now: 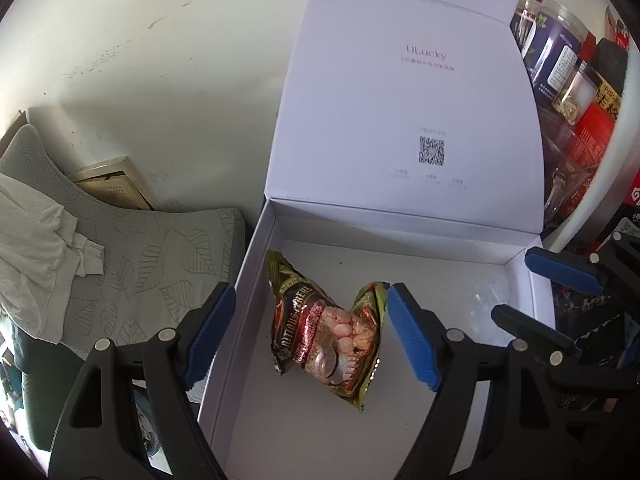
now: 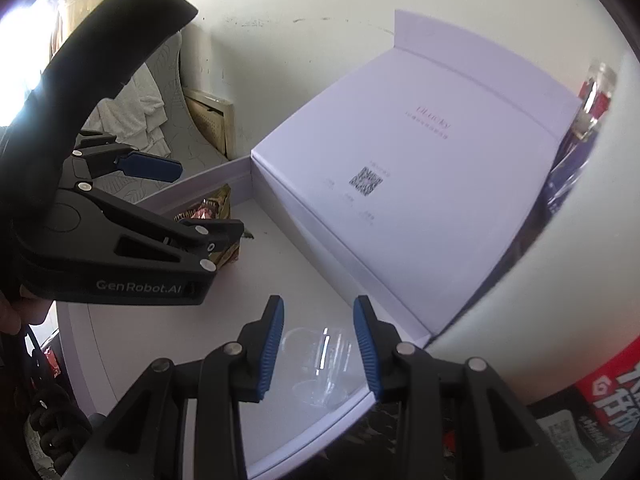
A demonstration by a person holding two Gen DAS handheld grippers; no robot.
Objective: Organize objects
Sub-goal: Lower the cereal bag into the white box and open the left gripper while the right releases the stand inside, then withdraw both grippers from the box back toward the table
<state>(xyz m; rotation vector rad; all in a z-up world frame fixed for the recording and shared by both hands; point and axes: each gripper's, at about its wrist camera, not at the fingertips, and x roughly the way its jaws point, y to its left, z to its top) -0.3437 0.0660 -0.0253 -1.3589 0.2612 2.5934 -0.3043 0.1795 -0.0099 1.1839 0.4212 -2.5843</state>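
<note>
The white box (image 1: 256, 264) stands open, its lid (image 1: 400, 92) propped up behind it against the wall. On its floor, toward the left wall, lies the crumpled snack packet (image 1: 324, 332); near the right wall lies a clear plastic cup (image 2: 320, 364) on its side. The left gripper (image 1: 312, 336) hangs over the packet with jaws spread wide — pads clear of it. The right gripper (image 2: 320, 348) sits over the cup, jaws apart, released.
</note>
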